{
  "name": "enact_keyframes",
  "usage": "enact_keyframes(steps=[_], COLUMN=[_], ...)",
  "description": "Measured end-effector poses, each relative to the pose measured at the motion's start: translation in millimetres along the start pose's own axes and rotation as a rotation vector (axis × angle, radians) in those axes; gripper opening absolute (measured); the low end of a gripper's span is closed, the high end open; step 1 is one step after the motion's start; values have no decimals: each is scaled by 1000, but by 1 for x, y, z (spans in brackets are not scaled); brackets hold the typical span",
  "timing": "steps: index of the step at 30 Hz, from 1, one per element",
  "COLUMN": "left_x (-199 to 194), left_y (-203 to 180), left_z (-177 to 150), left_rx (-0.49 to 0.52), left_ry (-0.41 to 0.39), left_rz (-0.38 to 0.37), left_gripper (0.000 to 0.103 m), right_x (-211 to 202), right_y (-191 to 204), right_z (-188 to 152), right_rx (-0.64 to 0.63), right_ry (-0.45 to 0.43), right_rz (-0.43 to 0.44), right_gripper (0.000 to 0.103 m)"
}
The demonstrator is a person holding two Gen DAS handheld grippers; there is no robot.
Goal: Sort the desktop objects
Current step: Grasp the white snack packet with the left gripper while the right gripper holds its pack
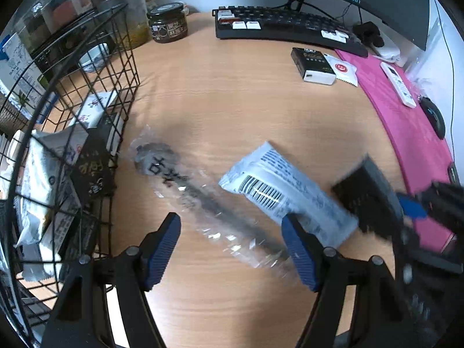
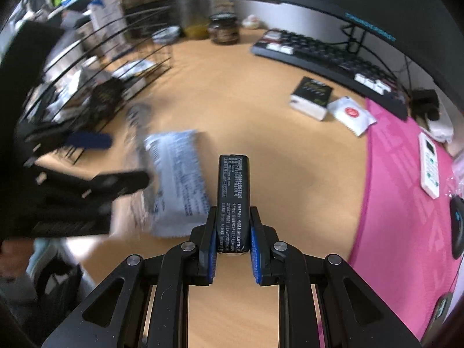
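Note:
My right gripper (image 2: pixel 233 232) is shut on a slim black box (image 2: pixel 233 191) with white print, held on edge above the wooden desk (image 2: pixel 275 159). In the left wrist view that box (image 1: pixel 368 194) shows blurred at the right, with the right gripper (image 1: pixel 397 203) on it. My left gripper (image 1: pixel 232 243) stands open over a clear plastic packet (image 1: pixel 185 185) with a dark utensil inside. A white packet with a barcode (image 1: pixel 284 191) lies across it, next to the right-hand finger. A black wire basket (image 1: pixel 87 92) at the left holds several packets.
A black-and-white box (image 2: pixel 311 97) and a white sachet with a red circle (image 2: pixel 351 116) lie further back. Behind them are a keyboard (image 1: pixel 284 24), a dark jar (image 1: pixel 168 23) and a monitor. A pink mat (image 2: pixel 406 188) at the right carries a remote (image 2: pixel 429 168) and a mouse (image 1: pixel 433 116).

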State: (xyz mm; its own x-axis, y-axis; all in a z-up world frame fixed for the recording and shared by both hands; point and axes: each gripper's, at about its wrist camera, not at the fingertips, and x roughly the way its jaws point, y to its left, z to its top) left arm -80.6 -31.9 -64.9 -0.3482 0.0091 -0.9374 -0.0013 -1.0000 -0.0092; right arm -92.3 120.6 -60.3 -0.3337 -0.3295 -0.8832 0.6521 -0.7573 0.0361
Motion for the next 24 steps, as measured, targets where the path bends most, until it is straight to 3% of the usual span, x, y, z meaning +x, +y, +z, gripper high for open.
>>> enact_keyframes(steps=[7, 13, 18, 24], left_x=[3, -15, -27, -10], left_y=[-4, 4, -13, -38], left_z=[1, 0, 5, 11], left_rx=[15, -22, -16, -26], left_ry=[-4, -33, -61, -13], left_rz=[9, 1, -44, -82], left_gripper=[76, 76, 76, 76], right_x=[-6, -29, -43, -48], right_y=[16, -6, -26, -41], right_z=[-15, -13, -12, -15], right_rx=[-15, 49, 92, 123], right_ry=[9, -47, -78, -90], right_rz=[26, -36, -75, -88], right_gripper=[19, 19, 19, 19])
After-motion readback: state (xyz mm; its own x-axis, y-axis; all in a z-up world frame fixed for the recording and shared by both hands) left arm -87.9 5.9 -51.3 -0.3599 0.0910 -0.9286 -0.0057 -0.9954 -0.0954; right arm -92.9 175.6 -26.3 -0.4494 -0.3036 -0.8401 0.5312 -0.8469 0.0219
